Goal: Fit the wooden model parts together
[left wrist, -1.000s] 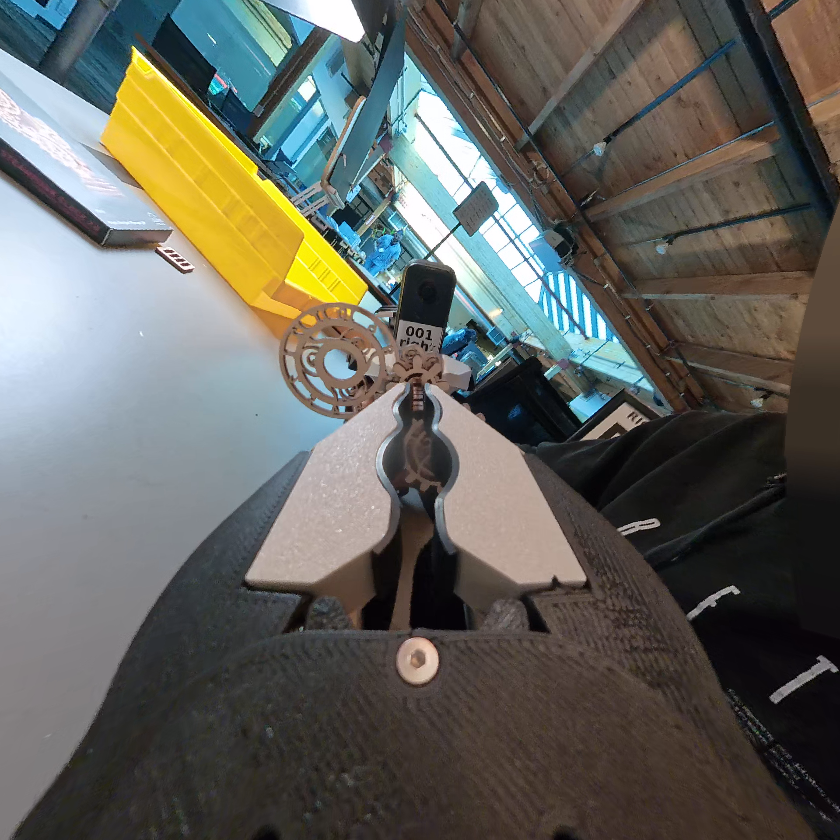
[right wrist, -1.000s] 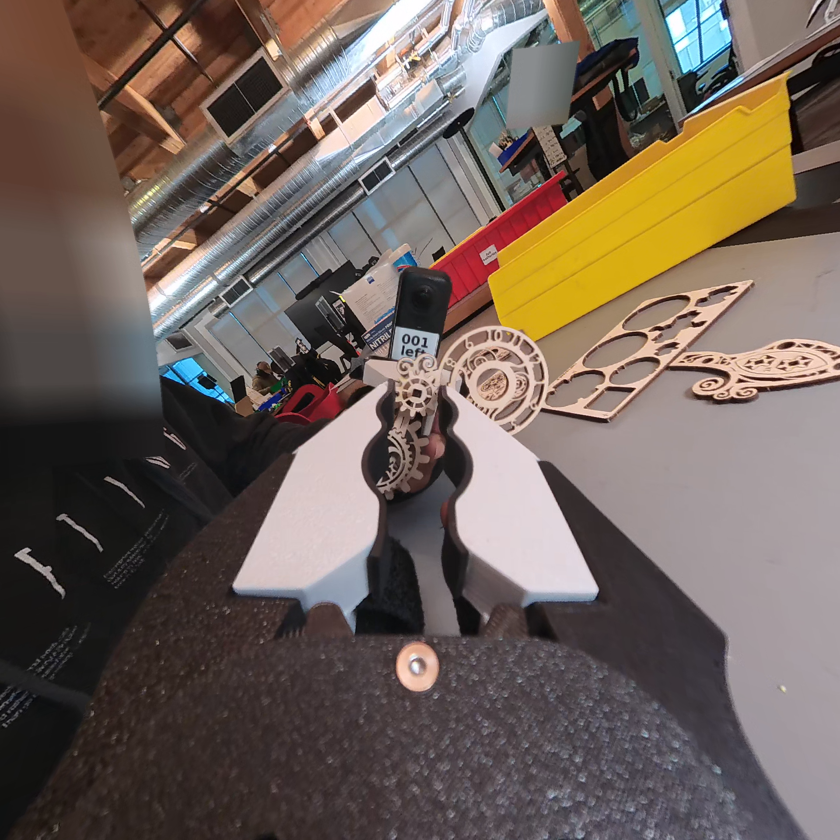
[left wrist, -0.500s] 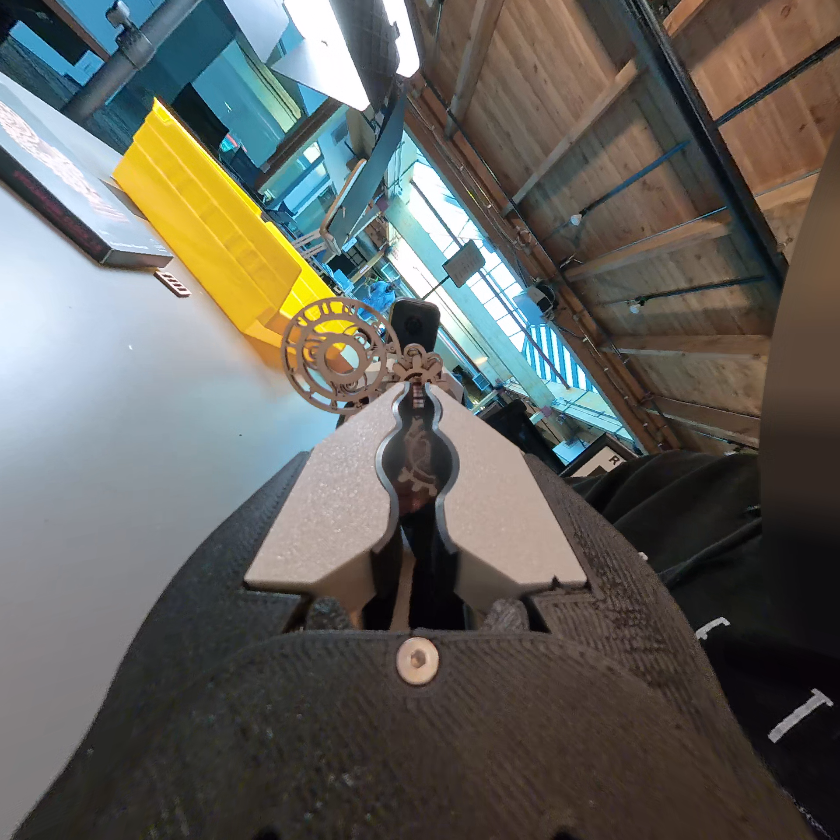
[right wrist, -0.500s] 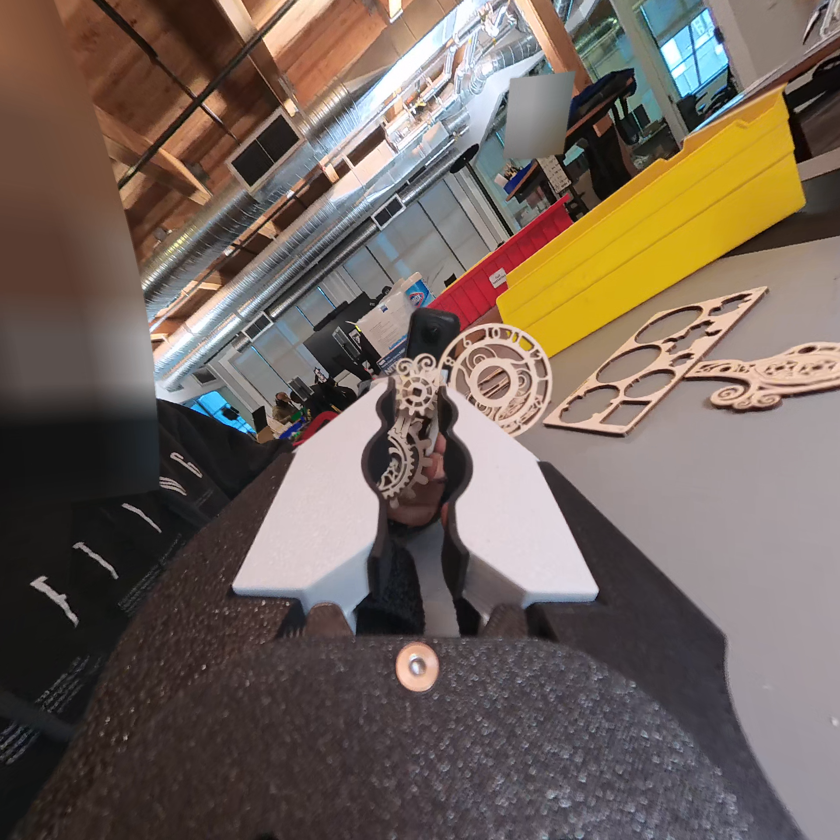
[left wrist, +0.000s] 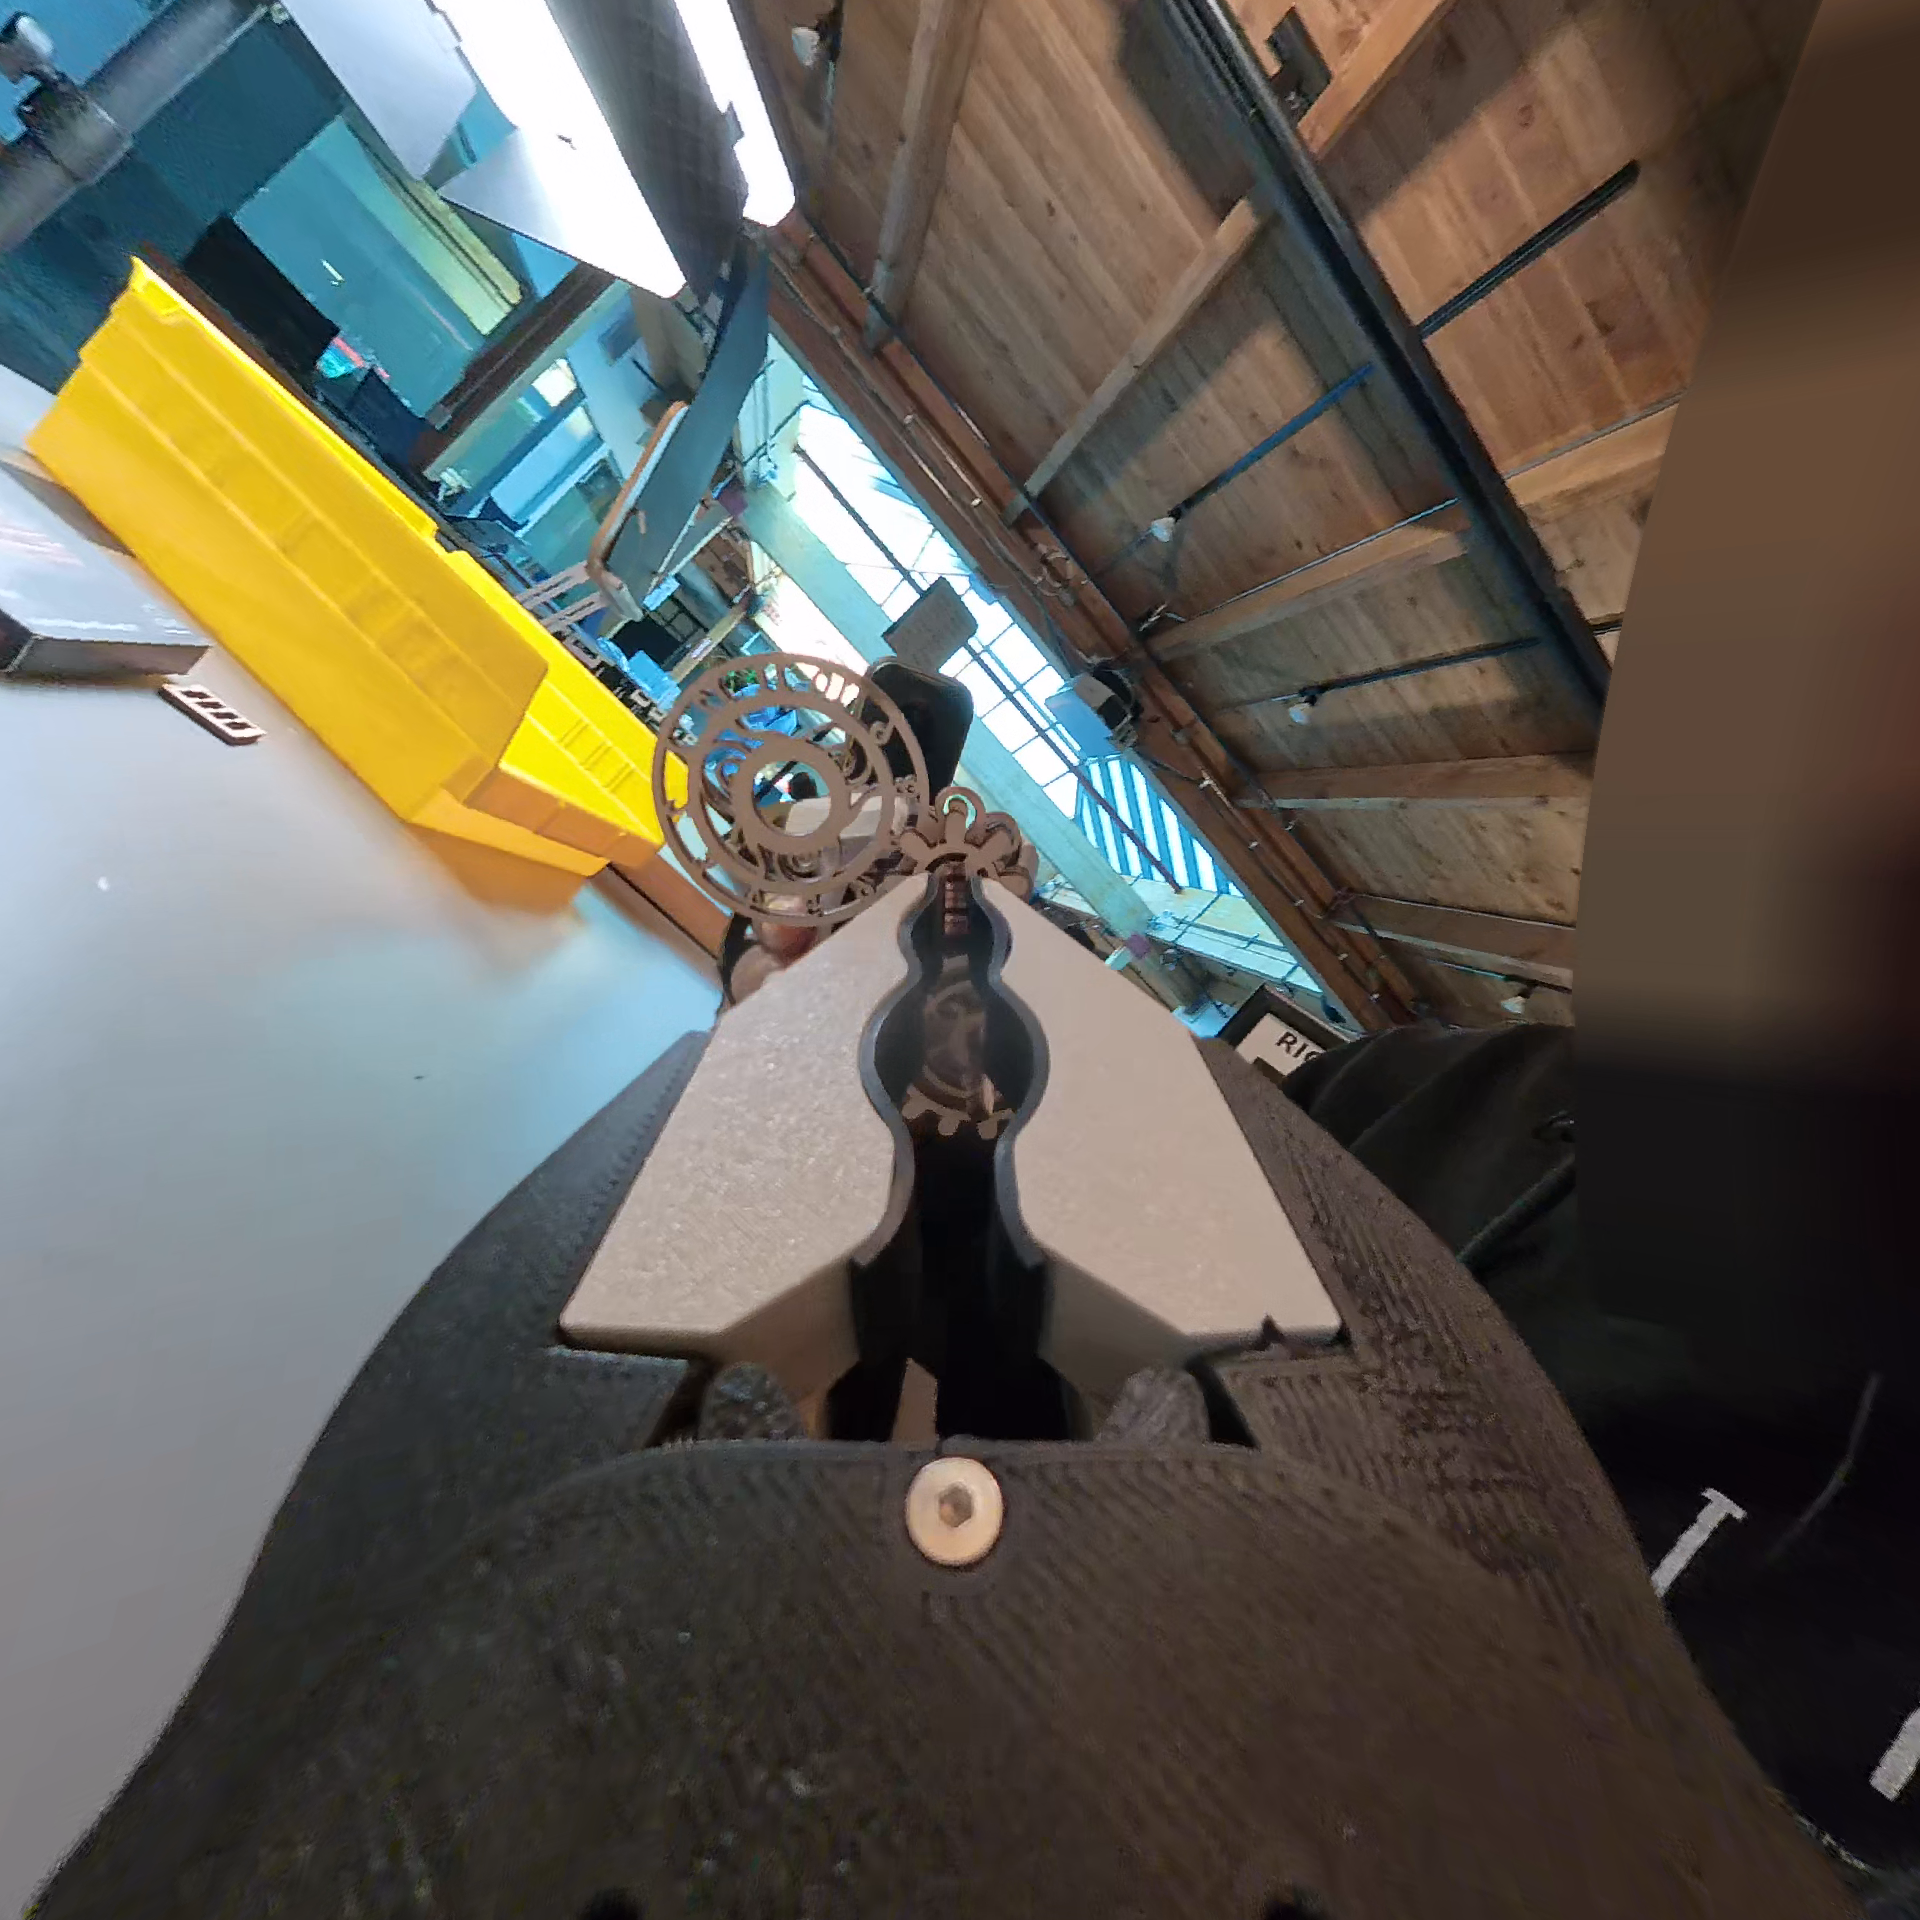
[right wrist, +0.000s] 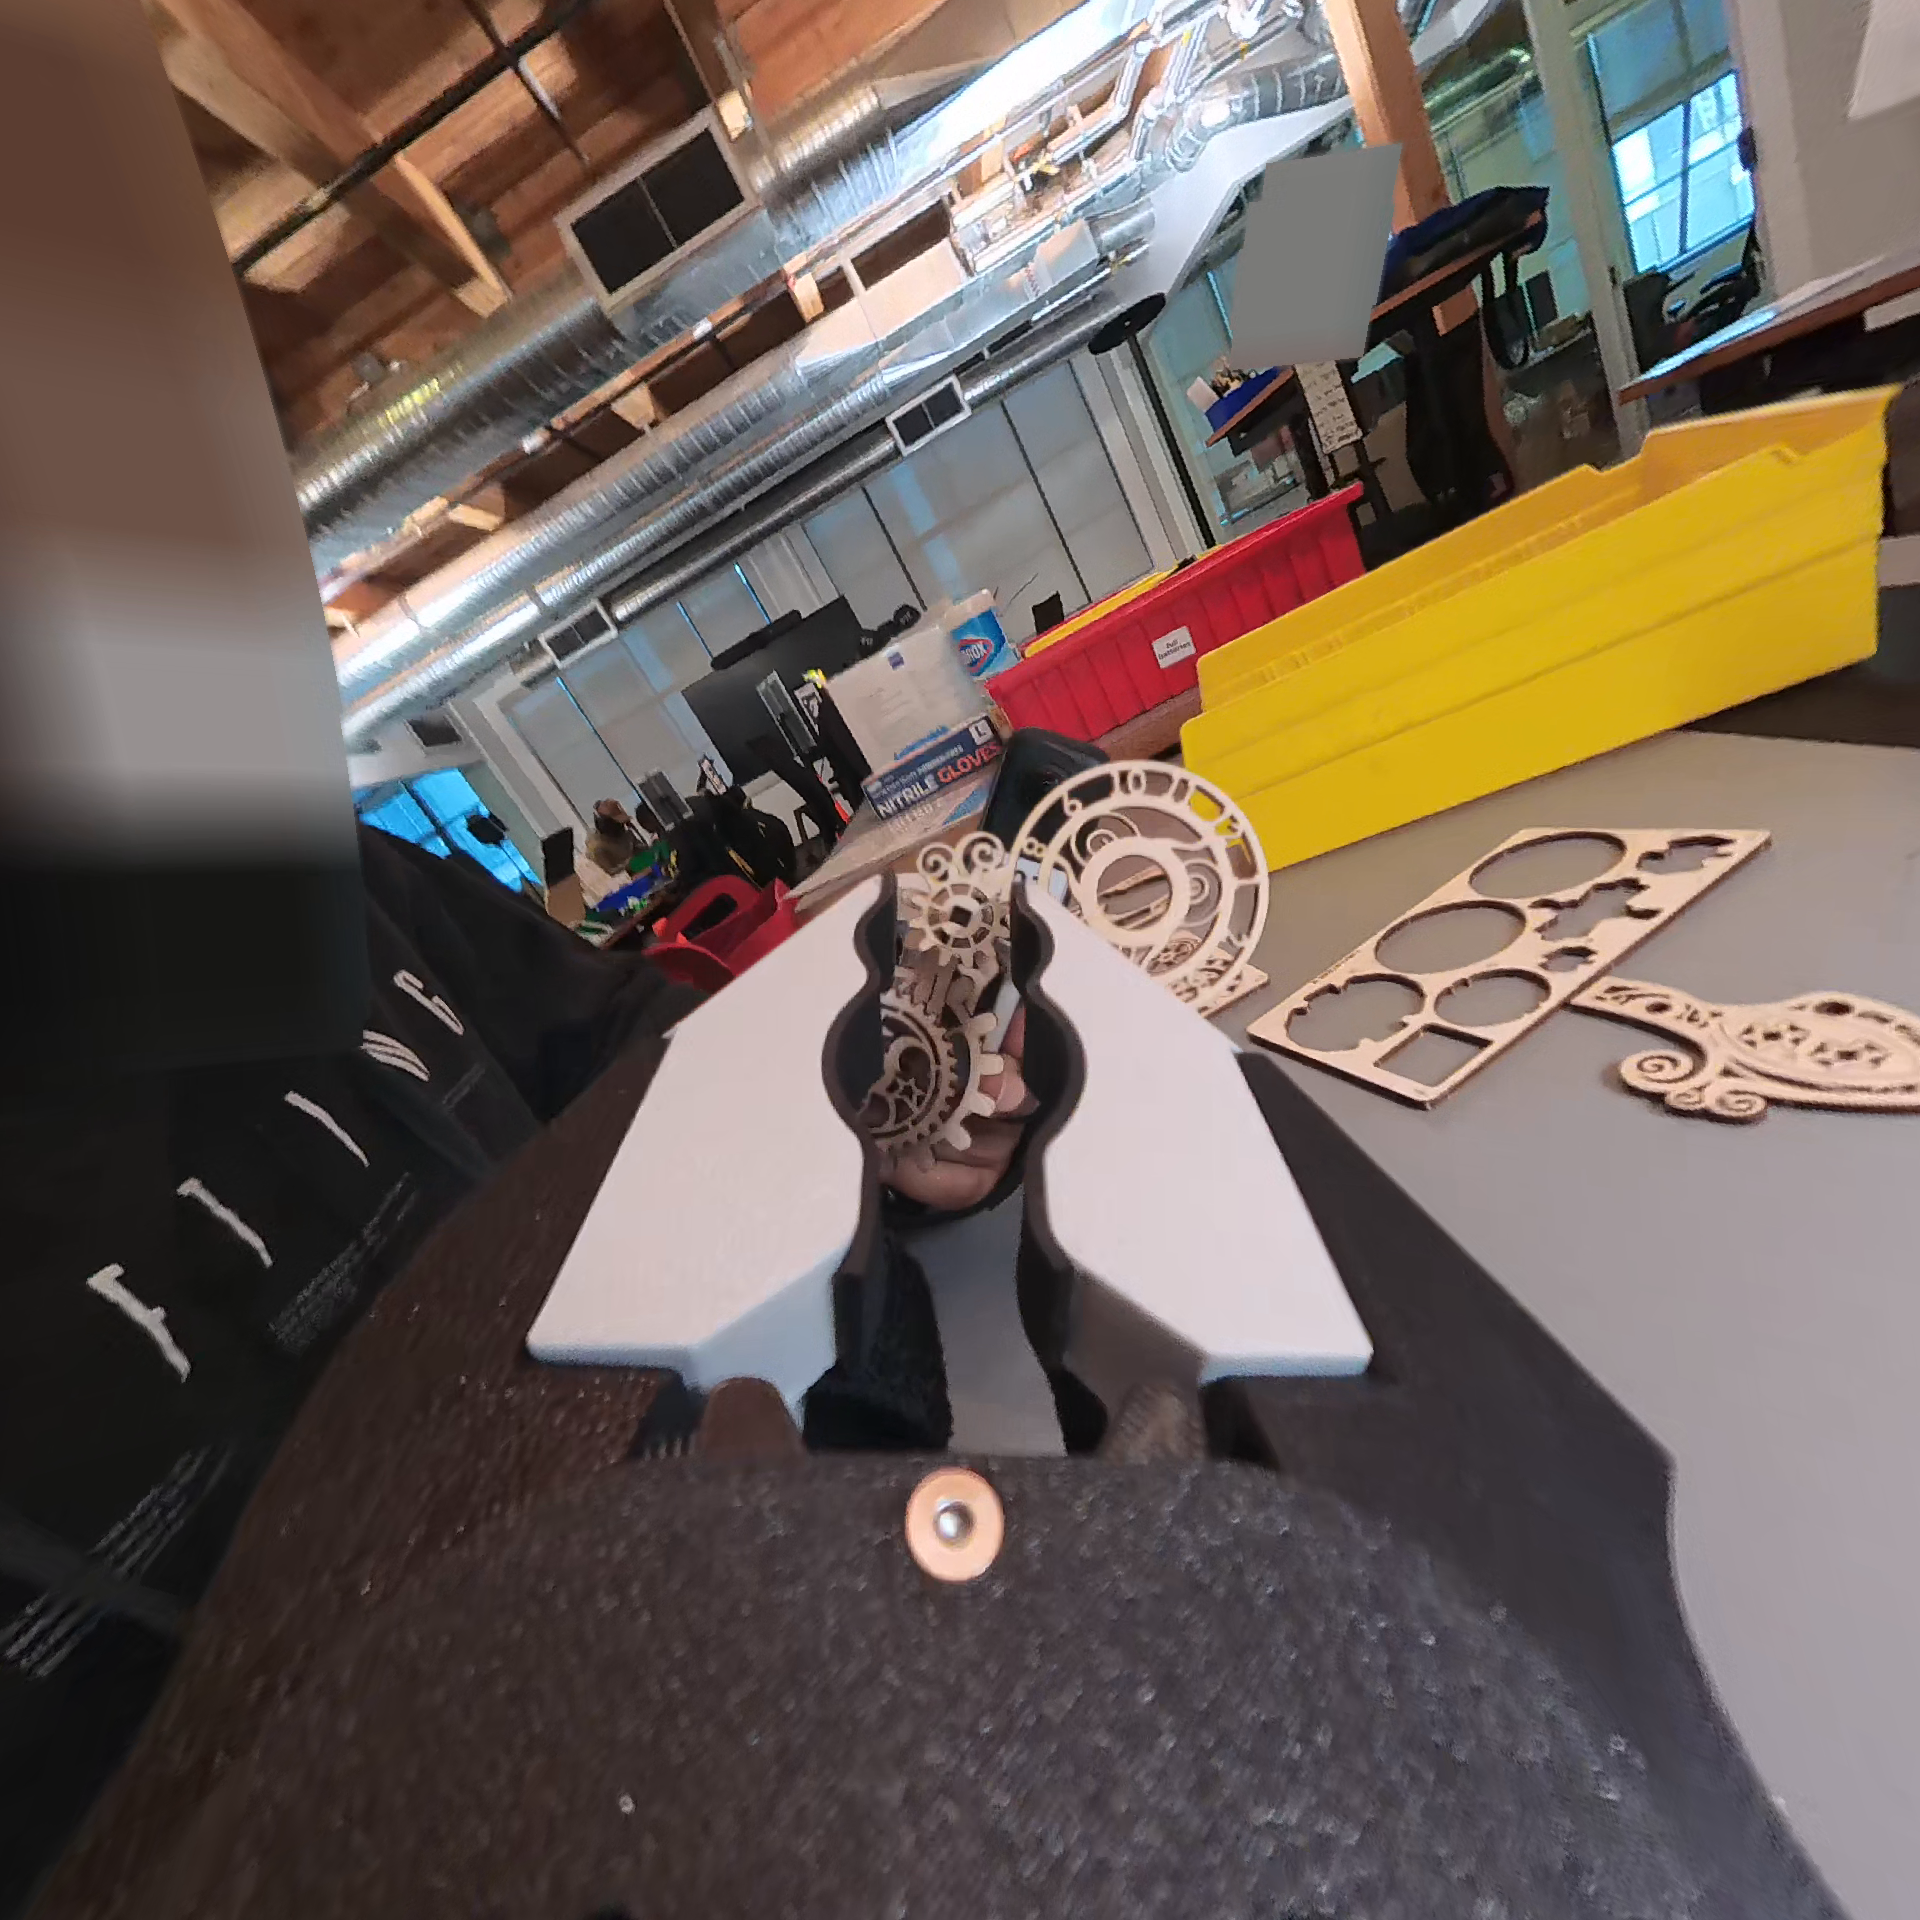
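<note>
Grippers face each other above a grey table (right wrist: 1714,1351), both pinching one wooden gear assembly (right wrist: 940,997) held in the air between them. Right gripper (right wrist: 956,914) is pressed onto the stacked gears; left gripper (left wrist: 956,904) is clamped edge-on to the same piece, so most of the gears there sit in shadow between its fingers (left wrist: 790,1122). An openwork clock dial (right wrist: 1153,883) stands out beside the fingertips in both views. It partly hides the opposite gripper's camera, and where it joins the gears cannot be made out. An emptied cut-out sheet (right wrist: 1496,956) and a scrollwork part (right wrist: 1787,1060), cut off at the frame edge, lie on the table before a yellow bin (right wrist: 1558,644).
</note>
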{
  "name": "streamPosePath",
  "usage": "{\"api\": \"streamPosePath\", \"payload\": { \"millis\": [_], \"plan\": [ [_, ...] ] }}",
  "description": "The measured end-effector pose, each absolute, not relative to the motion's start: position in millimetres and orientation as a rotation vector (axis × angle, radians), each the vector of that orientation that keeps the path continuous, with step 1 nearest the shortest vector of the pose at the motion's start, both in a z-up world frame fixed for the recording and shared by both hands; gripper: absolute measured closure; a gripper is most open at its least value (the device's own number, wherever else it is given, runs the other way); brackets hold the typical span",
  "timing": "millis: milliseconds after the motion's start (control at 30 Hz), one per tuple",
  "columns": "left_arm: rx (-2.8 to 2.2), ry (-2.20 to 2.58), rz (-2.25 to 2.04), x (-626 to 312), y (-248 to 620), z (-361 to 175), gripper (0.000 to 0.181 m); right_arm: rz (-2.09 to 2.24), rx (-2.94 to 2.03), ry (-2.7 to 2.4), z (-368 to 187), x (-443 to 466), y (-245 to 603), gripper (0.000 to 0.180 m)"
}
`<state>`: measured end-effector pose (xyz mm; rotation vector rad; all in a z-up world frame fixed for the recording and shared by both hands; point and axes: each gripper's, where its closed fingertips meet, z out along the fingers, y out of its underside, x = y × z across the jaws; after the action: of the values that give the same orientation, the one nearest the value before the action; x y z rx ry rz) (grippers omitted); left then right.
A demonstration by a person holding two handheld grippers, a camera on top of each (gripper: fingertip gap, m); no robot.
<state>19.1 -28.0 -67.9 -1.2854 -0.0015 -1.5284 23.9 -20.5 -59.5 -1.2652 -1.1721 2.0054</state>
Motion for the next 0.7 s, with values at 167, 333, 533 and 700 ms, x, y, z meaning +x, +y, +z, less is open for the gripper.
{"api": "streamPosePath", "payload": {
  "millis": [167, 333, 533, 700],
  "plan": [
    [-1.272, 0.038, -1.552, 23, -33, -65, 0.179, 1.747, -1.203, -1.393, -62, 33, -23, 0.165],
    [-1.287, 0.085, -1.564, 30, -36, -66, 0.179, 1.728, -1.186, -1.474, -65, 37, -33, 0.173],
    [-1.373, 0.159, -1.539, 37, -39, -73, 0.179, 1.610, -1.153, -1.595, -73, 42, -37, 0.172],
    [-1.427, 0.191, -1.547, 44, -41, -79, 0.179, 1.571, -1.135, -1.634, -78, 47, -39, 0.172]
  ]
}}
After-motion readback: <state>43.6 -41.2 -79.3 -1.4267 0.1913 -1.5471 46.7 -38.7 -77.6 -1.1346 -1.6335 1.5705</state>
